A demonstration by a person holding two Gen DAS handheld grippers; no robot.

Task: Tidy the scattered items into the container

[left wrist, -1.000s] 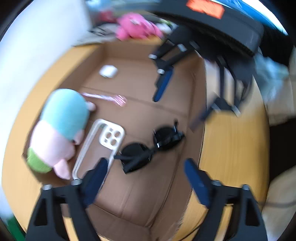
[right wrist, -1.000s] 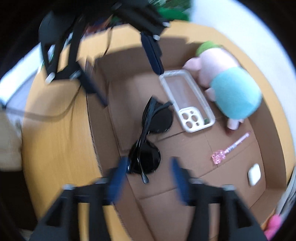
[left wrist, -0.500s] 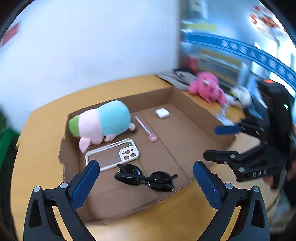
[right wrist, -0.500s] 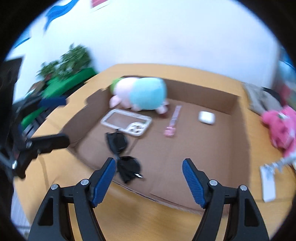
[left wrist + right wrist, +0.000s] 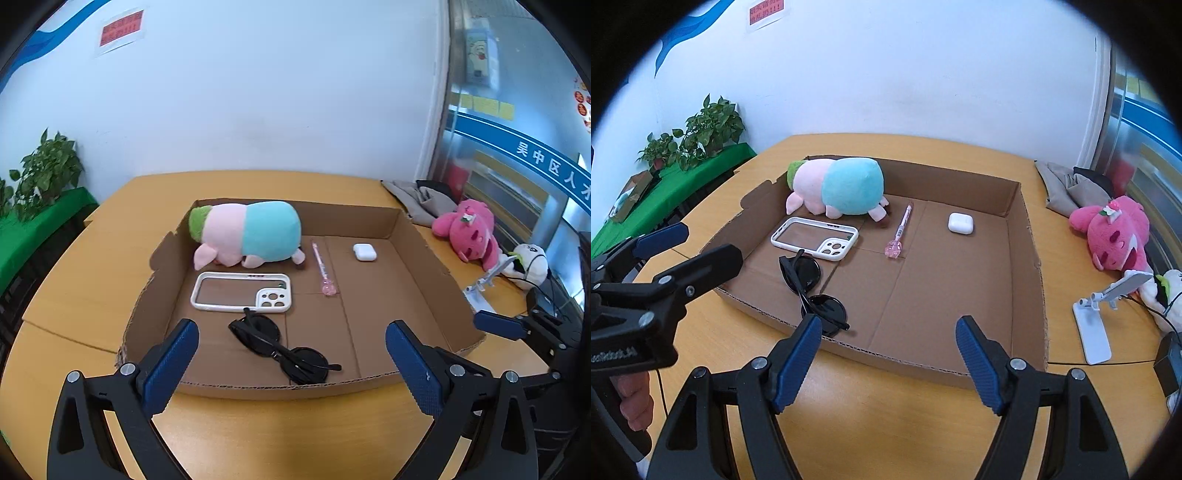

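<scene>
Cardboard box (image 5: 413,236) — shallow, open-topped — sits flat on a round wooden table (image 5: 110,266) near a white wall. Five items lie inside it. A pastel plush toy (image 5: 247,232) in green, pink and blue lies on its side against the far wall of the box. Just in front of it lies a white phone case (image 5: 240,291), flat, camera cut-outs toward the middle of the box. A pink pen (image 5: 322,271) lies to the right of the plush toy and the case, its ornamented end pointing toward the near wall. A white earbud case (image 5: 364,252) rests apart from the others, toward the far right corner. Black sunglasses (image 5: 280,350) lie folded near the front wall, one lens just beside the phone case.

Left gripper (image 5: 291,362): held above the table in front of the near wall of the box, blue pads spread wide after having just been opening, nothing between them. Right gripper (image 5: 888,354): also in front of the near wall, pads spread apart, nothing between them. In the right wrist view a hand (image 5: 633,404) grips the left gripper's handle.

Outside the box, on the right side of the table: a pink plush toy (image 5: 1115,232), a white phone stand (image 5: 1097,325), a white plush toy (image 5: 530,260) and a pile of grey cloth (image 5: 1067,188). Potted plants (image 5: 698,129) stand on a green-covered surface to the left.
</scene>
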